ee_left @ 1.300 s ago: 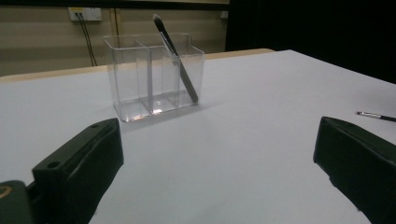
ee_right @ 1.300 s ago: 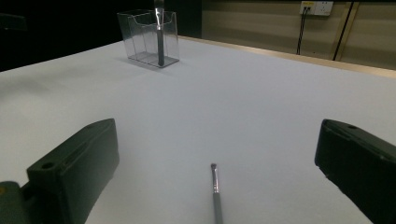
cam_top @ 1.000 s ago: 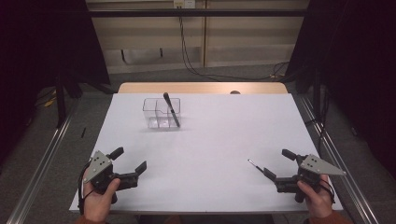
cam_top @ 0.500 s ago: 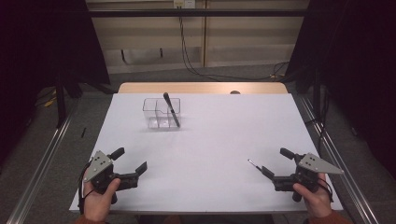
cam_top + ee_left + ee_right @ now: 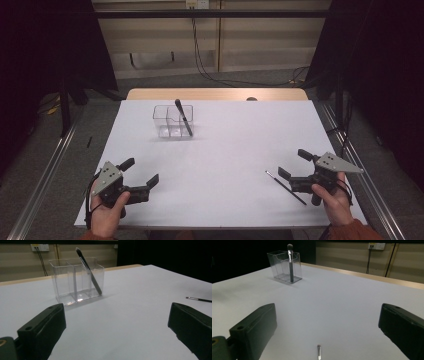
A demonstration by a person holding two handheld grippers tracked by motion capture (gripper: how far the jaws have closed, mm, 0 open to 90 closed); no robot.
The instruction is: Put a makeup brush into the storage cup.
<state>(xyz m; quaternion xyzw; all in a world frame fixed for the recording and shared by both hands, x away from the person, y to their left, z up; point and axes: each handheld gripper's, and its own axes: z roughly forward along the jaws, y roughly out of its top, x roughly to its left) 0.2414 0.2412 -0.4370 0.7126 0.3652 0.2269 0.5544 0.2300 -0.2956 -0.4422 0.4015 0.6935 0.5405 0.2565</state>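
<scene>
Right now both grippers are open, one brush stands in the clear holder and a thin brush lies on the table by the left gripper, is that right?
Not quite: the thin brush lies by the right gripper, not the left gripper, as the high view shows. Both grippers are open, and one brush stands in the clear holder.

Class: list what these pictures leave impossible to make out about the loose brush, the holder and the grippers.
- Thin brush: in the right gripper view the bottom edge cuts its handle; in the high view its rear end runs under the right gripper.
- Clear holder: its compartment dividers are too small to count in the high view.
- Left gripper: the hand hides its handle in the high view.
</scene>
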